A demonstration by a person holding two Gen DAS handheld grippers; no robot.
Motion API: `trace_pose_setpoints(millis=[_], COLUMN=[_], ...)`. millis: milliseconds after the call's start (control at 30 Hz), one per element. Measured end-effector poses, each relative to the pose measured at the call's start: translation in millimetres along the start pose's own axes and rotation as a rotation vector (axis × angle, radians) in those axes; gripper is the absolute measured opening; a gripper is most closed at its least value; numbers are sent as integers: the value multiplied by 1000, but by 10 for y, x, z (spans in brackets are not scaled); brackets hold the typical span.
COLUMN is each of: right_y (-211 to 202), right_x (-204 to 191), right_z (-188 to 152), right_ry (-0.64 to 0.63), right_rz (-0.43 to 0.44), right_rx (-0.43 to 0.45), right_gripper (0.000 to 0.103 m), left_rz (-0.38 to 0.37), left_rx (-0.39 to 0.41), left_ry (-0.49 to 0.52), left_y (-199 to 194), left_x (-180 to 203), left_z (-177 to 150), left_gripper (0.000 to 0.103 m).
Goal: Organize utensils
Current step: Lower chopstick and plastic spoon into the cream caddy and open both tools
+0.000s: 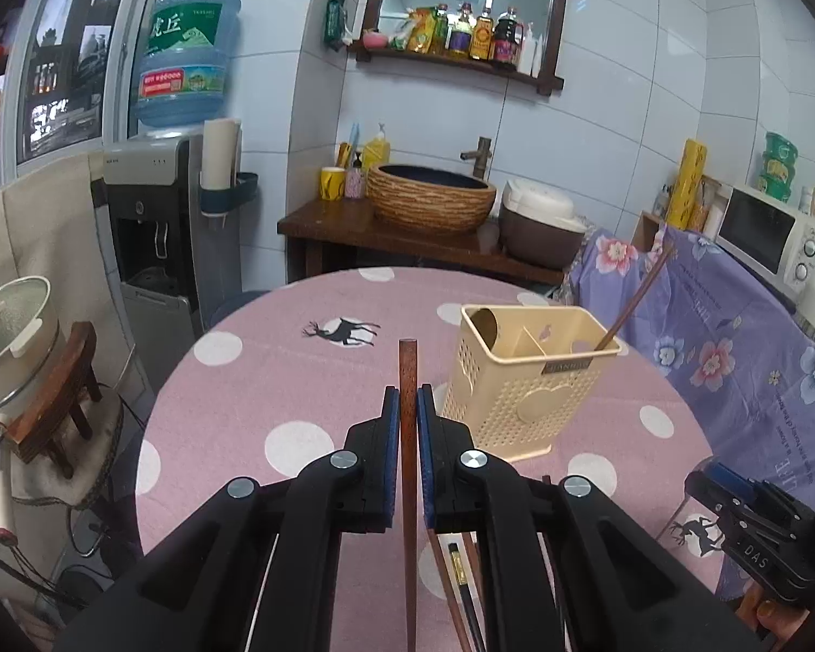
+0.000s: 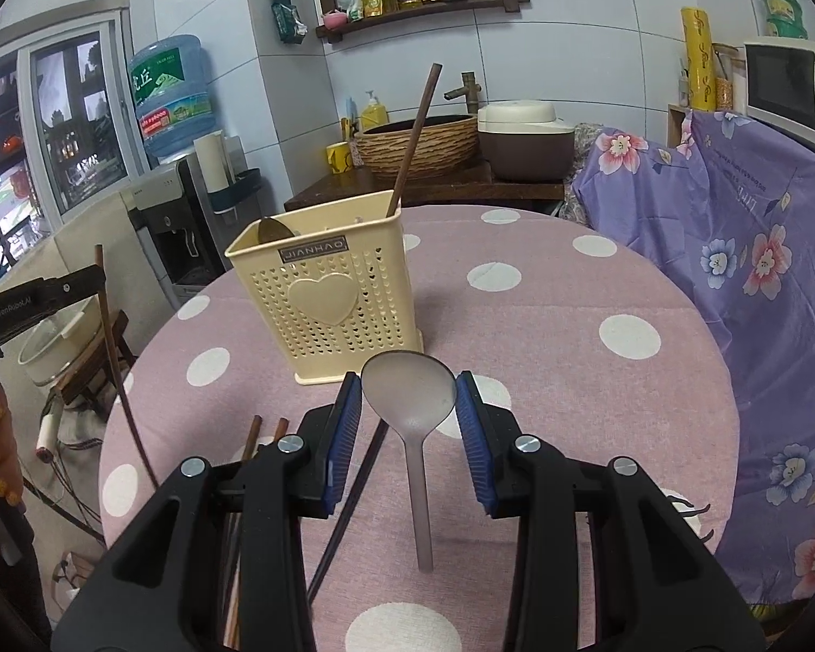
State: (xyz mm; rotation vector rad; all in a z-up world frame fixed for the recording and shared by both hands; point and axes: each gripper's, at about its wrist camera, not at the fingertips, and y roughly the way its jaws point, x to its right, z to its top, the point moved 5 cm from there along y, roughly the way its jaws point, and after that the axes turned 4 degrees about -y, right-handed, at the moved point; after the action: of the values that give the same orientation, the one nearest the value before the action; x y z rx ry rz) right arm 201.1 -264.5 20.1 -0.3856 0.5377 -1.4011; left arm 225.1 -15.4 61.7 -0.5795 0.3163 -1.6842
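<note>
A cream perforated utensil holder (image 1: pixel 521 380) (image 2: pixel 326 293) stands on the pink dotted round table (image 1: pixel 277 380) (image 2: pixel 570 353). One brown chopstick (image 1: pixel 633 299) (image 2: pixel 413 136) leans in its right compartment; a spoon bowl (image 2: pixel 274 228) shows in its left one. My left gripper (image 1: pixel 407 407) is shut on a brown chopstick (image 1: pixel 407 467), held above the table left of the holder; it also shows in the right wrist view (image 2: pixel 117 358). My right gripper (image 2: pixel 408 396) is open, its jaws on either side of a grey metal spoon (image 2: pixel 410 407) lying on the table.
Several more chopsticks (image 2: pixel 250 451) (image 1: pixel 462 587) lie on the table near its front edge, left of the spoon. A chair draped in purple floral cloth (image 2: pixel 733 250) stands right of the table. A water dispenser (image 1: pixel 157 228) and a stool with a pot (image 1: pixel 11 337) stand left.
</note>
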Motion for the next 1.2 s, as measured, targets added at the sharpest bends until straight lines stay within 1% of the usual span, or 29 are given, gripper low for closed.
trace_pose_setpoints(millis=[167,367,467,600,733,833,933,1000,1100,1200], right_y=[-12,-42,-57,-90,-166,-241,-248,-212,-72,145], right_x=[-49,-102,-141,-216,-298,-384,-479,-543,-608,-627], right_z=[59,232,382,687,1145,1554,1902,2079,2158,2064], right_ry=[-16,-21,-23,-45,-58,-56,-53,-63,-77,-80], right_rz=[13,49,69,87,98,109,115,98,70,49], right_rx=[8,24,37,71,129,186,224,248,263,248], right_gripper=[36,36,36,36,36,36,36,36,36,36], left_rz=[-15,-16,-14,-19,-37,-42,-72,-95,-113,-122], left_rx=[-10,34,56,93,133,162,197,217,251,225], left_ry=[-21,2,24,34,49,59,47,37,43,38], left_y=[27,-74,-104,-169,-282,-358,-456,-499,-486,-262], left_x=[-42,4,59,103,199,314,453,543,699,793], left_z=[37,176,265,456,849,1170,1494,1628,1721,1618], left_gripper=[8,8,8,8,8,8,8,8,8,8])
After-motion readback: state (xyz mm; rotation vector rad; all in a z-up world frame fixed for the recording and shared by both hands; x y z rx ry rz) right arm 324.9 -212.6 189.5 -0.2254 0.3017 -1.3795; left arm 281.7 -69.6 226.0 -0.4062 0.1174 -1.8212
